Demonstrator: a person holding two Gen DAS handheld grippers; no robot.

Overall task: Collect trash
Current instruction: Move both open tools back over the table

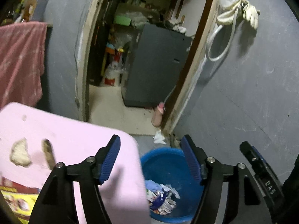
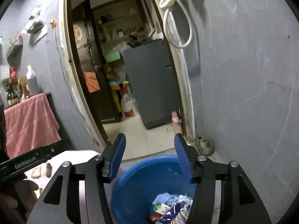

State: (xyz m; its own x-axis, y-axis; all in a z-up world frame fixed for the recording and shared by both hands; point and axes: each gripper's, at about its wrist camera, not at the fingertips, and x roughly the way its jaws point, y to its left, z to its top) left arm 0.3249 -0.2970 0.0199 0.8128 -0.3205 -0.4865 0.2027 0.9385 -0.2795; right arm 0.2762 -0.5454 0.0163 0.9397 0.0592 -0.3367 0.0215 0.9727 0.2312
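Wrappers are in the bin, scraps still out

The crumpled wrappers (image 2: 172, 211) lie at the bottom of the blue bin (image 2: 142, 169), right under me. My right gripper (image 2: 149, 160) and my left gripper (image 1: 151, 160) both stand apart above it, nothing between their pads. Left to gather, I judge: two brownish scraps (image 1: 19, 155) on the pink stool (image 1: 74, 134) and a white crumpled paper (image 1: 159, 137) on the floor by the door frame.

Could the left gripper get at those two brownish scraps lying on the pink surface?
Probably yes. The left gripper is open and empty, and the two scraps lie bare on the pink surface just to its left, nothing covering them. It would need to swing left.
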